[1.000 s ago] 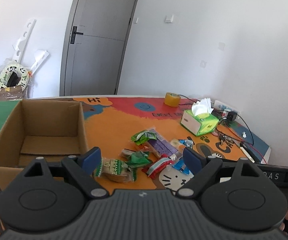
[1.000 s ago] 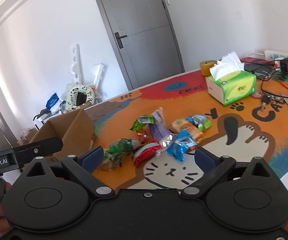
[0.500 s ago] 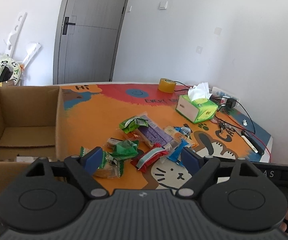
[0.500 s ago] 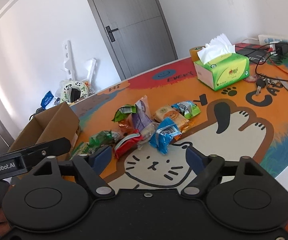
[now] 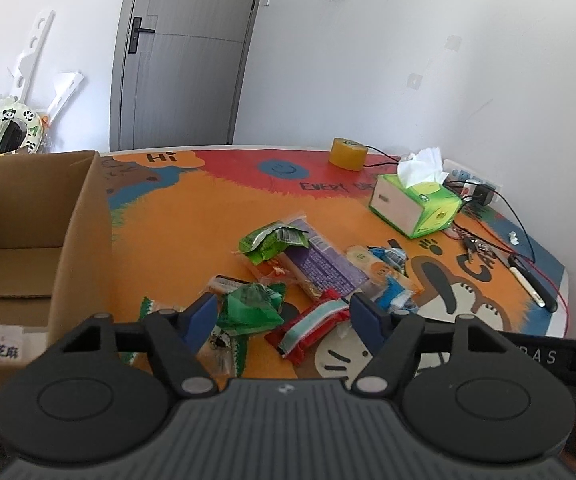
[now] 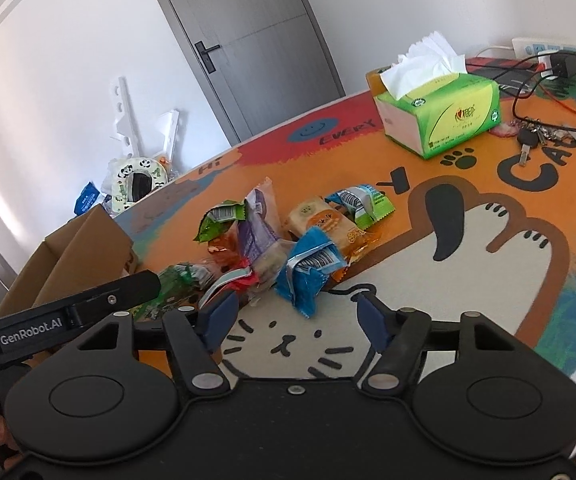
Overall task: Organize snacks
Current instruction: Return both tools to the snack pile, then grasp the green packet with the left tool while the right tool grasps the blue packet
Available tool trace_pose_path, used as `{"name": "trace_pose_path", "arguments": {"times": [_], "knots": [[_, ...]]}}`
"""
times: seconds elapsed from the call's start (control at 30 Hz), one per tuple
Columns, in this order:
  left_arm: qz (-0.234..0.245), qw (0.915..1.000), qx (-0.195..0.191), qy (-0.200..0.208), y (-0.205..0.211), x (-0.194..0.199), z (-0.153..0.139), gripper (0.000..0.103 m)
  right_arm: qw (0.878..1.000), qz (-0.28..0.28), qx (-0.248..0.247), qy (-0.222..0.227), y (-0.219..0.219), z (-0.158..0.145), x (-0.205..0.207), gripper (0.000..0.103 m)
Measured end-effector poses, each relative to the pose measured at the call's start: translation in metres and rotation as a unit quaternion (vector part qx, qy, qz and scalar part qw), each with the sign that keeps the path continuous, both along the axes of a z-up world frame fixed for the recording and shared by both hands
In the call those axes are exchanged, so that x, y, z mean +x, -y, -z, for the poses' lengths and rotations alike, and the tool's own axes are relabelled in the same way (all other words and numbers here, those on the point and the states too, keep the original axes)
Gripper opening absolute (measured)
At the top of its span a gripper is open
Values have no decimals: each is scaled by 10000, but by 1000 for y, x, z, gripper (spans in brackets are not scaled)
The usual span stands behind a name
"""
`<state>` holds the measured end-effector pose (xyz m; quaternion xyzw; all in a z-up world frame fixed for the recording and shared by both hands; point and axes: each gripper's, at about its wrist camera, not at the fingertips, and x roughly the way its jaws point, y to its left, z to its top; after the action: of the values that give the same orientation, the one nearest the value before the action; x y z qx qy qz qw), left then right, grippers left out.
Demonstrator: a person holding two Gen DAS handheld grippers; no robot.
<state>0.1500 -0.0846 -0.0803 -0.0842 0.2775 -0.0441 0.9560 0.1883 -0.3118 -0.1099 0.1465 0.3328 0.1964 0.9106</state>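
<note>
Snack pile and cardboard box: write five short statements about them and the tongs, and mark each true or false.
1. The cardboard box stands open, beside the snack pile. True.
2. The left tongs are clamped on the red packet. False: their jaws are closing but grip nothing; the red packet and a green packet lie on the mat beyond them.
3. The tissue box is green, with tissue sticking out of its top. True.
4. The blue packet is already in the cardboard box. False: it lies on the mat, ahead of the right tongs.
5. The right tongs hold a snack. False: they are closing with nothing between them.
</note>
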Motion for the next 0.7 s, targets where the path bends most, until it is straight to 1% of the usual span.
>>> {"name": "trace_pose_path", "arguments": {"times": [0.13,0.3,0.4,0.5,0.57,0.6,0.63,0.67,0.7], "knots": [[-66,10000,13,-61,-2,12,5,68,10000,11,22,-81,-5,4,12,62],[-106,9997,45,-216,-4,26,13,66,9997,105,6,-206,-12,10,25,61],[-116,9995,74,-293,-5,31,18,60,9995,134,34,-283,-16,13,31,61],[-118,9992,52,-388,-6,35,22,51,9996,106,30,-272,-20,14,35,61],[-130,9990,59,-419,-5,37,25,40,9995,121,23,-274,-22,15,37,61],[-129,9990,62,-415,-5,37,25,40,9995,138,26,-286,-23,15,38,61],[-128,9991,49,-400,-5,36,25,39,9994,166,39,-304,-23,16,39,59],[-140,9991,46,-404,-4,36,25,39,9993,196,43,-318,-22,17,41,50],[-134,9991,43,-392,-4,36,25,39,9992,242,18,-312,-22,18,41,45]]}}
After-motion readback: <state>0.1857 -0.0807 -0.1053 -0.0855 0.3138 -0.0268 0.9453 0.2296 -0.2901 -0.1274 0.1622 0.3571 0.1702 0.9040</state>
